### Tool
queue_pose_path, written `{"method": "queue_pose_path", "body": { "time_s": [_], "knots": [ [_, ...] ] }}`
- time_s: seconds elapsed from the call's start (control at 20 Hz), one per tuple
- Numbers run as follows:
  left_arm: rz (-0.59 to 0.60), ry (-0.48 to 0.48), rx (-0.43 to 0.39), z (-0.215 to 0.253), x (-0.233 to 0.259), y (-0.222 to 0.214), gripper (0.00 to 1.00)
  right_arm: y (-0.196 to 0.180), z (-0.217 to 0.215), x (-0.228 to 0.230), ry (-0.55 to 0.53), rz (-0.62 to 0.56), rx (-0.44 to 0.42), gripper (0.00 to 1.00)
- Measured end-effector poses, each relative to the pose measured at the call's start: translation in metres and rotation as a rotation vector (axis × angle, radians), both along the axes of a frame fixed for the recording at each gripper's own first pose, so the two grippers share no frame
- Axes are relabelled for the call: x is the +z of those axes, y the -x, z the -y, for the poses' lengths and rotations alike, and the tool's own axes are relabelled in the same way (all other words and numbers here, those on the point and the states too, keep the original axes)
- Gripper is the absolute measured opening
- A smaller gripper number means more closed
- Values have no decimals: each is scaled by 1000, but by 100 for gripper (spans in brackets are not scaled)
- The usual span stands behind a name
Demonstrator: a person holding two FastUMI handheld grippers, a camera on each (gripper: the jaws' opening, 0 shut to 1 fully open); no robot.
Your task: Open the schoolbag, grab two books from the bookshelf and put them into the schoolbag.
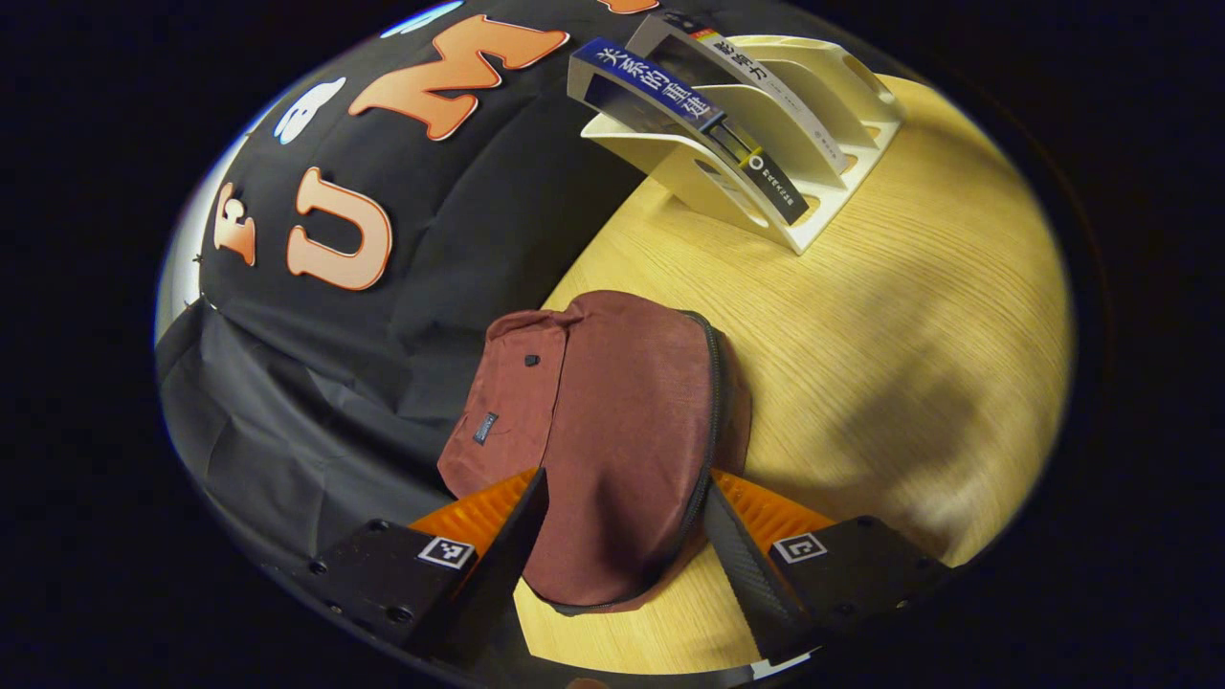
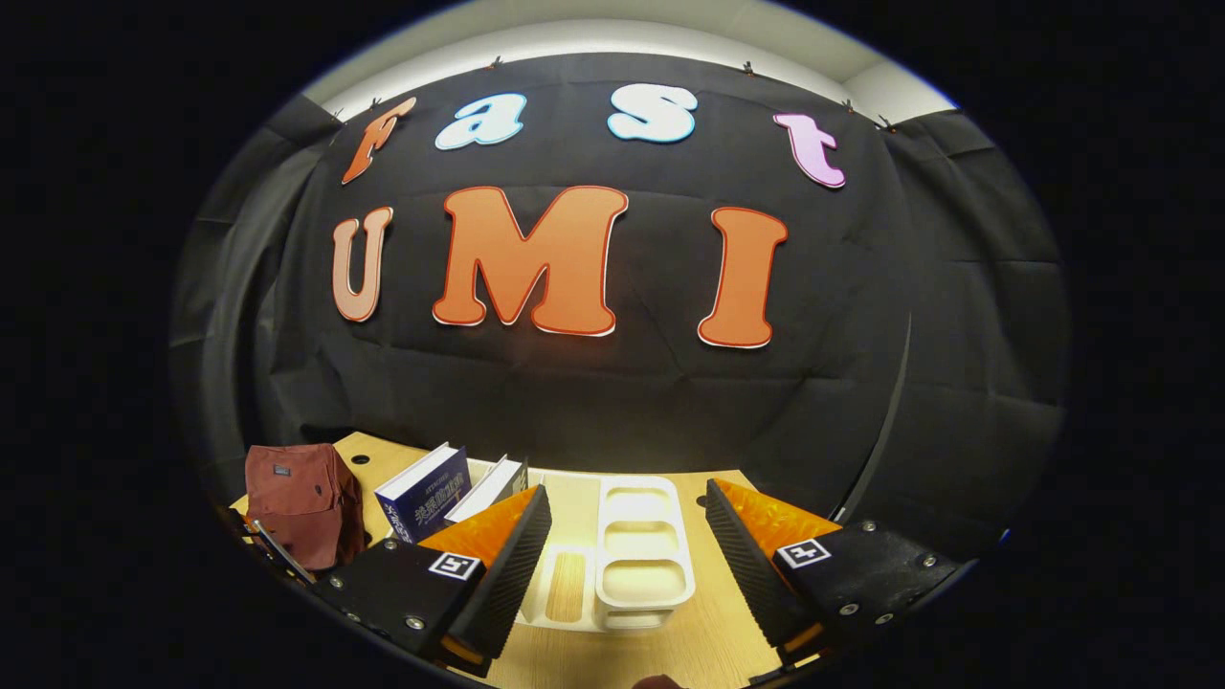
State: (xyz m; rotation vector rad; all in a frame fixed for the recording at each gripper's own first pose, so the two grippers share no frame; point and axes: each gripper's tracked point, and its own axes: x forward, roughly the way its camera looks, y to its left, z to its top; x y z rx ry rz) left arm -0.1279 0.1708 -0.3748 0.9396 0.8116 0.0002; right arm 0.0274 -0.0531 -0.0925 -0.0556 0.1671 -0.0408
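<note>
Left gripper view: your left gripper (image 1: 627,517) is spread wide, its fingers flanking the maroon schoolbag (image 1: 612,431) without pressing it; the zipper looks closed. Ahead and to its right, the white bookshelf (image 1: 766,134) holds two books (image 1: 670,96) on the wooden table (image 1: 909,335). In the right gripper view, your right gripper (image 2: 627,555) is released too, the schoolbag off to its left, the books just left of its fingers and the bookshelf straight ahead.

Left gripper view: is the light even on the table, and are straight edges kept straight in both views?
Left gripper view: a soft shadow darkens the table right of the bag; the rack bows. Right gripper view: the table edge curves, corners dim.
</note>
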Motion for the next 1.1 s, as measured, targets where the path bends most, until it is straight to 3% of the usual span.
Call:
{"method": "queue_pose_path", "body": {
  "time_s": [0.25, 0.5, 0.6, 0.65, 0.95, 1.05, 1.1],
  "knots": [
    [102, -67, -50, -6, 30, -26, 95, -6, -15, 0, 7, -3, 16, 96],
    [66, -92, -18, -31, 4, -57, 95, -16, -48, 4, 7, -10, 72, 96],
    [43, -87, -22, -38, 0, -67, 89, -23, -65, 10, 23, -10, 96, 96],
    [43, -64, -24, -39, 2, -72, 67, -27, -76, 13, 29, -10, 113, 96],
    [-63, 102, -31, -49, 21, -87, 5, -54, -131, 17, 73, -84, 169, 96],
    [-114, 169, -28, -52, 31, -91, 0, -62, -146, 8, 80, -161, 179, 96],
    [-144, 207, -26, -55, 37, -93, 3, -64, -155, 4, 71, -205, 195, 97]
  ]
}}
